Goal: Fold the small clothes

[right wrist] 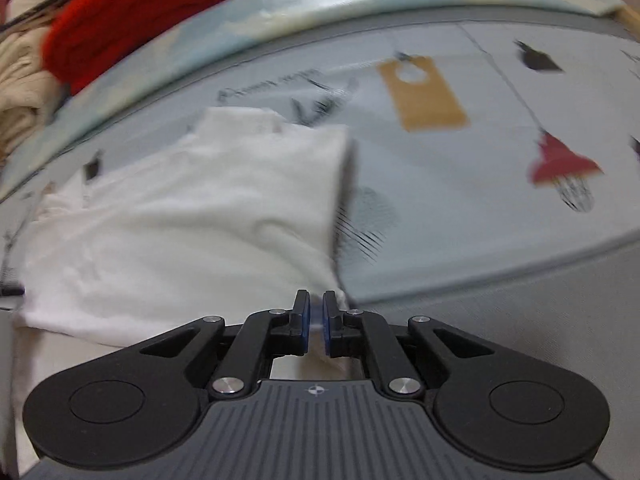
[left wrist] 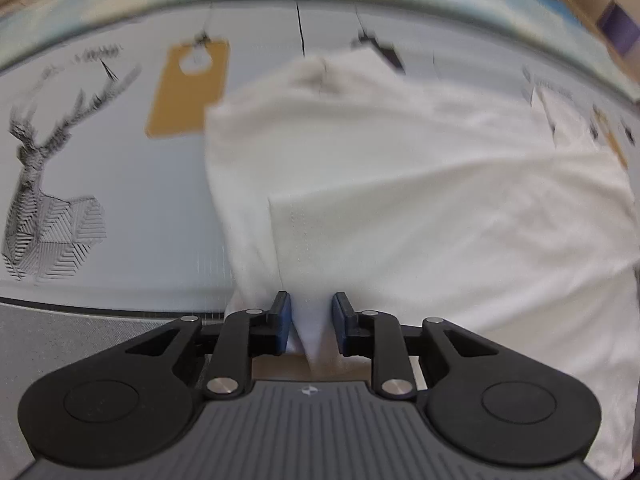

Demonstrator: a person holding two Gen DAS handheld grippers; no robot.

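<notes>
A white garment (left wrist: 400,184) lies partly folded on a pale printed mat (left wrist: 132,200). Its near fold runs down between the blue pads (left wrist: 283,322) of my left gripper (left wrist: 312,312). The jaws stand a little apart, the cloth tapers between them, and gaps show at both sides, so the grip looks loose. In the right wrist view the same garment (right wrist: 192,216) spreads to the left. Its lower right corner (right wrist: 340,294) runs into my right gripper (right wrist: 316,312), whose pads are nearly together on a thin pale strip of cloth.
The mat bears a printed deer head (left wrist: 44,184), a tan tag (left wrist: 188,88) and a red lamp shape (right wrist: 560,160). A pile of clothes, red (right wrist: 136,12) and beige (right wrist: 20,92), lies beyond the mat's far left edge. Grey surface (right wrist: 540,312) borders the mat on the near side.
</notes>
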